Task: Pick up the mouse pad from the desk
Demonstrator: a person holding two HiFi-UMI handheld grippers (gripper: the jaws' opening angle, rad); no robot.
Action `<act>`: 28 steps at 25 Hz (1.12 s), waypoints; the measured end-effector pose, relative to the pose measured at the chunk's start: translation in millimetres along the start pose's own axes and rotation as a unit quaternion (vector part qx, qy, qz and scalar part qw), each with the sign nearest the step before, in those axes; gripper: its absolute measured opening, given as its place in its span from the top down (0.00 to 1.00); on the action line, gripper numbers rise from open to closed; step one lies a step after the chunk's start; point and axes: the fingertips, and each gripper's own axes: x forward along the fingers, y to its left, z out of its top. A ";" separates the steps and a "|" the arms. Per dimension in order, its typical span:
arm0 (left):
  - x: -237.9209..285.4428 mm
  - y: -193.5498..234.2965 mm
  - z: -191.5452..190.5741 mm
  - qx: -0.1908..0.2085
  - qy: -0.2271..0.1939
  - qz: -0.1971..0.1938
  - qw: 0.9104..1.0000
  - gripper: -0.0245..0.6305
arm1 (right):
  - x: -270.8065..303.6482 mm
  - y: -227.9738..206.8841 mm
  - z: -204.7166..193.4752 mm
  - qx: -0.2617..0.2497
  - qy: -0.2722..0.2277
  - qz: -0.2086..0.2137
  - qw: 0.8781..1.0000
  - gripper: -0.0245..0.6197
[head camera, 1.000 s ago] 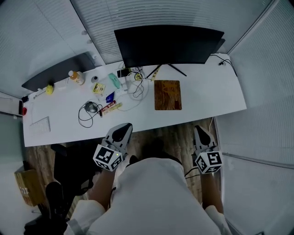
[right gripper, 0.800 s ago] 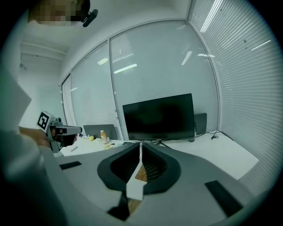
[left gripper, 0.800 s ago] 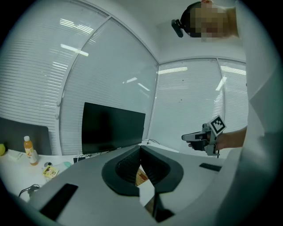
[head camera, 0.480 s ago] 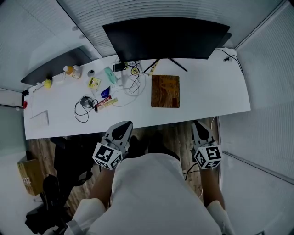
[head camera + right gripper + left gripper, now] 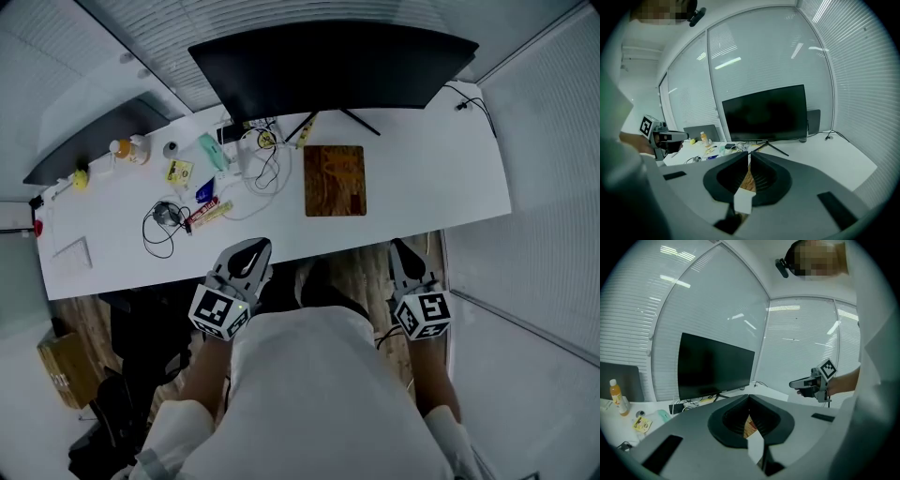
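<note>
Mouse pad (image 5: 334, 180), whole only in head view, lies ahead of left gripper (image 5: 254, 247) and right gripper (image 5: 398, 247) — both clenched empty.

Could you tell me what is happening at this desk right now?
A person stands at the white desk with a gripper in each hand. The left gripper and right gripper are both shut and empty, held near the desk's front edge. The brown mouse pad lies flat in front of the monitor, untouched; the pickup has not begun.

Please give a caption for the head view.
With left gripper and right gripper shut before the desk, the mouse pad lies untouched.
</note>
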 end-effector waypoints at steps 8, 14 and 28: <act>29.4 38.1 -5.2 0.011 0.021 -0.053 0.998 0.93 | 40.6 -3.8 2.3 0.010 0.026 -0.041 0.999 0.90; 50.1 57.0 -18.4 0.013 0.043 -0.089 0.995 0.93 | 81.9 -9.0 -20.2 0.021 0.061 -0.056 0.996 0.90; 77.4 63.8 -59.2 -0.012 0.075 -0.132 0.988 0.93 | 167.7 -51.5 -134.3 0.065 0.189 -0.076 0.977 0.64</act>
